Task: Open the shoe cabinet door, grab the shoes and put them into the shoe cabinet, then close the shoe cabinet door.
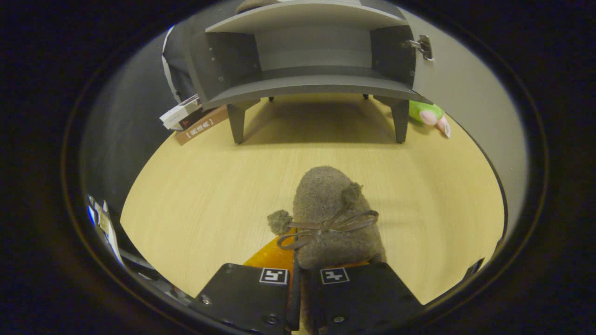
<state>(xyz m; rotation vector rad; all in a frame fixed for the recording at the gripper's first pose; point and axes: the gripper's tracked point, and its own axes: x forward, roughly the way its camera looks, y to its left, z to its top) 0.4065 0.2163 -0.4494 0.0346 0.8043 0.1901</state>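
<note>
Shoe (326, 209): grey-brown felt slipper with pom-poms and a bow, toe pointing toward the shoe cabinet (307, 60), heel end between the fingers of the claw (295, 288). Claw drawn nearly closed, both fingers (247, 293) pressing on the shoe's rear edge, orange sole visible beside the left finger. Shoe lies over the wooden bench (195, 186). Cabinet stands well beyond, door (465, 93) swung open to the right, shelves bare. Books (191, 118) lie left of the cabinet leg; a green plush toy (430, 115) sits right of it
</note>
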